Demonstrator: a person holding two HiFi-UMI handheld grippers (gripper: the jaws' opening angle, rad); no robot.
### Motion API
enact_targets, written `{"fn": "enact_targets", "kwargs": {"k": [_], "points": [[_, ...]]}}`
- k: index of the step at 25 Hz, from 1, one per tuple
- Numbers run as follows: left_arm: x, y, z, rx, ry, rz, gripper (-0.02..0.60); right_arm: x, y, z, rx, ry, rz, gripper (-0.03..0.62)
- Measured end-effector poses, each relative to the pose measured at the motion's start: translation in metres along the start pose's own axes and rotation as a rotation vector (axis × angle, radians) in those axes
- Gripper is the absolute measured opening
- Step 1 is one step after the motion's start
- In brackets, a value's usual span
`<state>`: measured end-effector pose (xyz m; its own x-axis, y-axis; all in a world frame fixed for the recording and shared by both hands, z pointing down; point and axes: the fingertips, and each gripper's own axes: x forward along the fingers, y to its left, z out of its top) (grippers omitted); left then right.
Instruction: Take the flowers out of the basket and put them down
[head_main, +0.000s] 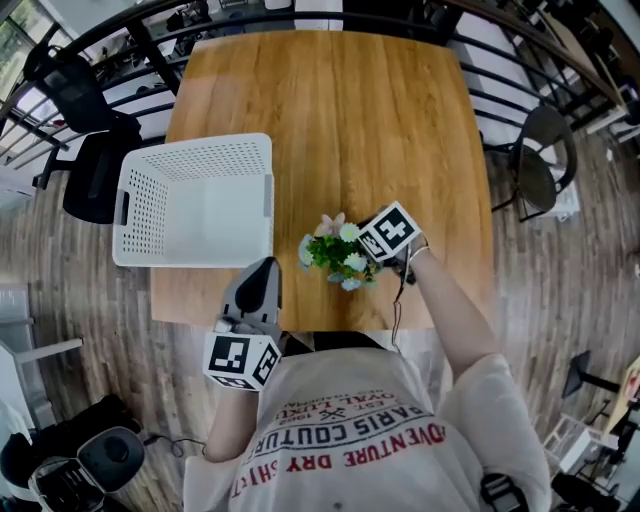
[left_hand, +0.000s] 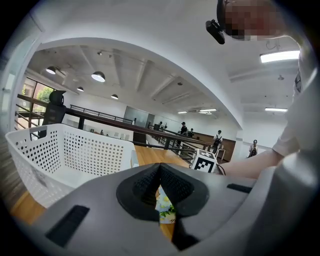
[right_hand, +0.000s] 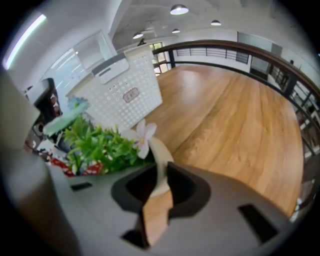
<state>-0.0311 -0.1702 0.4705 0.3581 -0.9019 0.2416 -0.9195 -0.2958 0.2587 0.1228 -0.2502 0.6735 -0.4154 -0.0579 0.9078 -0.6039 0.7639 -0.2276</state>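
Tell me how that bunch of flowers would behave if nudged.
Probably light: the right gripper holds the flowers by one thin cream rim. Likely top-heavy and tippy, since the leaves spread wider than that rim. The petals look soft, probably floppy.

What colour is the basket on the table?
White: the basket has walls perforated with small holes. It shows best in the head view.

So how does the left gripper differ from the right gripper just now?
The right gripper grips the flowers by their pale base; the left gripper is shut on nothing. The right gripper points steeply down over the table; the left gripper lies nearly level at the table's near edge. Both bear a marker cube.
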Motion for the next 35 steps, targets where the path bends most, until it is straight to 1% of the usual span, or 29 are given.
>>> {"fn": "enact_targets", "kwargs": {"k": [5,8,12,15,18,21,22,25,28,32,35], "points": [[-0.005,0.009,-0.001,0.001,0.0,0.029,0.026,0.006,-0.001,0.003,0.053,-0.021,0.013,0.091],[-0.007,0.01,0.005,0.006,-0.003,0.032,0.026,0.007,-0.001,0.0,0.047,-0.01,-0.001,0.089],[-0.009,0.015,0.01,0.017,0.0,0.017,0.026,0.005,-0.004,0.001,0.037,-0.022,-0.055,0.092],[-0.011,0.024,0.016,0.021,0.006,0.009,0.026,0.004,-0.006,0.002,0.027,-0.014,-0.085,0.114],[-0.012,0.035,0.023,0.017,0.004,0.003,0.026,0.0,-0.003,0.004,0.051,-0.015,-0.064,0.106],[-0.01,0.036,0.028,0.021,0.003,-0.025,0.026,-0.014,-0.006,0.006,0.088,-0.046,-0.055,0.128],[-0.01,0.035,0.03,0.025,0.001,-0.036,0.026,-0.022,-0.009,0.01,0.104,-0.067,-0.068,0.126],[-0.01,0.035,0.037,0.036,-0.009,-0.071,0.026,-0.051,-0.014,0.025,0.146,-0.147,-0.123,0.094],[-0.009,0.041,0.045,0.045,-0.021,-0.087,0.026,-0.084,-0.01,0.047,0.155,-0.243,-0.186,0.072],[-0.011,0.049,0.06,0.059,-0.043,-0.107,0.026,-0.126,0.011,0.084,0.161,-0.409,-0.276,0.051],[-0.017,0.058,0.072,0.08,-0.057,-0.116,0.026,-0.151,0.039,0.111,0.142,-0.554,-0.32,0.041]]}}
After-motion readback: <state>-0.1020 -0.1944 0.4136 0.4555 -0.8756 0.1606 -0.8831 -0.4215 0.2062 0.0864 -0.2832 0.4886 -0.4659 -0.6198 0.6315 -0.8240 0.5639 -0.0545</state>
